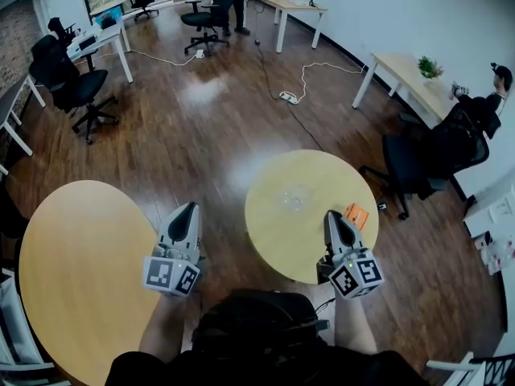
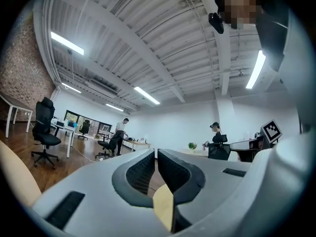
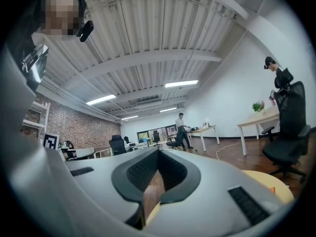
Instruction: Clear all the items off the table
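A small round wooden table stands just ahead of me. On it are a clear glass vessel near the middle and an orange item at the right edge. My right gripper hovers over the table's near right part, just left of the orange item. Its jaws are shut and empty in the right gripper view. My left gripper hangs over the floor between the two tables. It too is shut with nothing in it. Both point roughly level across the room.
A larger round table sits at the left. Black office chairs stand right of the small table, another chair at far left. A cable and power strip lie on the wood floor. Desks line the walls, with people far off.
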